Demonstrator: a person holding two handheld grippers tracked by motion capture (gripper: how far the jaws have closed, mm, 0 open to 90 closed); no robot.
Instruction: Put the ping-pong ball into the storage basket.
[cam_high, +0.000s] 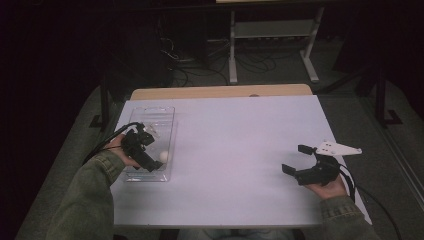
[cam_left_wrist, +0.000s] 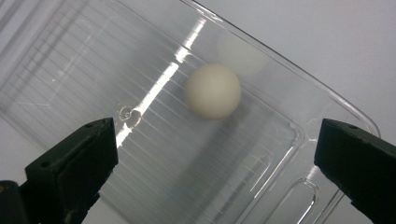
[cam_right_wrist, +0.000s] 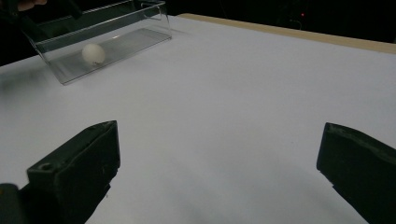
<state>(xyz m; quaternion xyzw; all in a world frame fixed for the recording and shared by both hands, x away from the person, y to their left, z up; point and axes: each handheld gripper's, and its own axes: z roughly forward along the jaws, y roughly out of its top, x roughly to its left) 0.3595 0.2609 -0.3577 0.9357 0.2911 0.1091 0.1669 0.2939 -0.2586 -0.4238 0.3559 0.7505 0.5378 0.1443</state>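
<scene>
Ball rests loose on the floor of the clear tray at the desk's left side, just beyond your left tongs, which gape wide and grip nothing, while your right tongs, well apart, also stand wide open and hold nothing.

No readable text, label, brand, number or sign can be made out anywhere. The clear plastic tray is unmarked, with just moulded ridges and glare seen on it, and nothing is printed on the white ball or the white tabletop. The dark background is too dim for anything to be read.
</scene>
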